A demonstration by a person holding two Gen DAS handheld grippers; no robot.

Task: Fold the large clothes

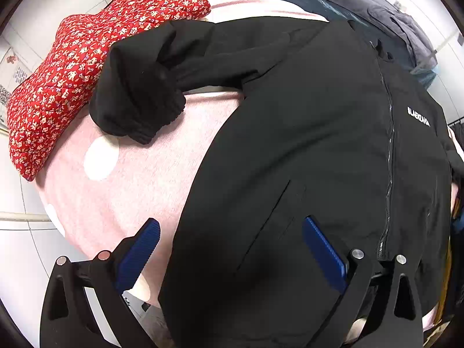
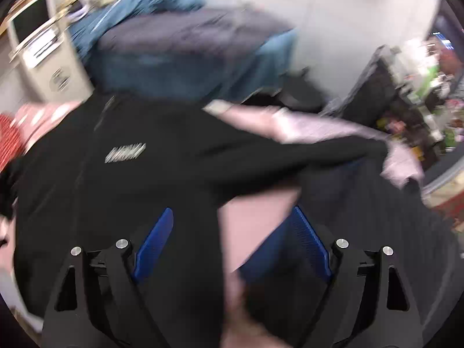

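Jacket (image 1: 304, 121) is lying front-up, zipped, across the pink-covered surface (image 1: 130, 174), looking soft, floppy and fairly bulky, so the left gripper (image 1: 232, 246) and right gripper (image 2: 232, 232), jaws both gaping and gripping nothing, are best pinching the hem corners at six o'clock.

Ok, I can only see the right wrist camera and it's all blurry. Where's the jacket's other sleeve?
Observer: The other sleeve is bent, and its cuff is bunched on the pink blanket.
Operator: What's next to it?
Observer: A red flowery garment, right beside the sleeve.
Operator: Is the left gripper holding anything?
Observer: No. The left gripper is open, over the bottom edge of the black jacket.
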